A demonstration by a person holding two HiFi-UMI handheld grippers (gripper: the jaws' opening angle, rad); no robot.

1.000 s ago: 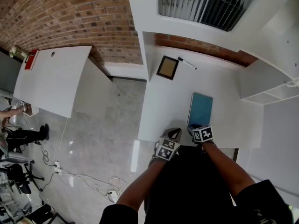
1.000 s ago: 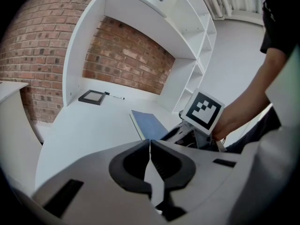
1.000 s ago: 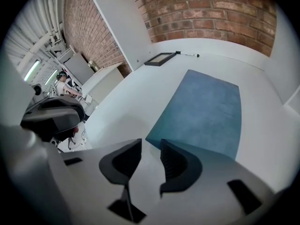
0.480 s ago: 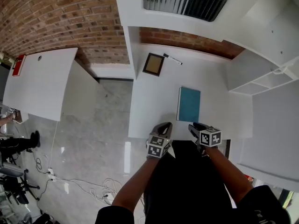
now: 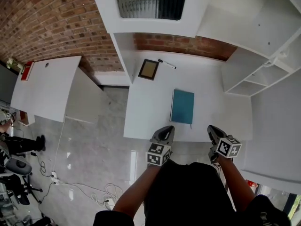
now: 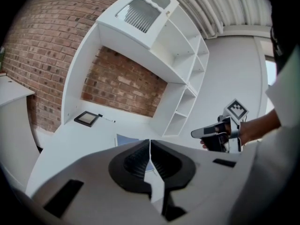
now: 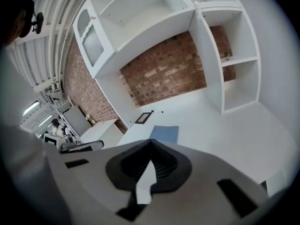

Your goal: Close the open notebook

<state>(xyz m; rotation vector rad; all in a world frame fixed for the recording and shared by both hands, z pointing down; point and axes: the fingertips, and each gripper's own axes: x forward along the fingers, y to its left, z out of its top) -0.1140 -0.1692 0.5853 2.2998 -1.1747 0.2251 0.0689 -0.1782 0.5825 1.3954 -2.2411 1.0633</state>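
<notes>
A teal notebook [image 5: 182, 106] lies closed and flat on the white desk [image 5: 150, 112], near its front half. The same notebook [image 6: 125, 139] shows past the left jaws and again as the blue cover [image 7: 164, 133] in the right gripper view. My left gripper [image 5: 165, 130] hangs at the desk's front edge, jaws shut with nothing in them. My right gripper [image 5: 212, 129] is off the front edge to the right of the notebook, also shut and empty. Both are clear of the notebook.
A small framed picture [image 5: 148, 69] and a black marker [image 5: 167, 63] lie at the back of the desk by the brick wall. White shelving [image 5: 256, 74] stands at the right. A second white table [image 5: 47, 86] is at the left, with cables on the floor below.
Both grippers have lifted and drawn back from the notebook toward the front edge. The right one moved away to the right and its jaws went from open to shut. The notebook stays closed.
</notes>
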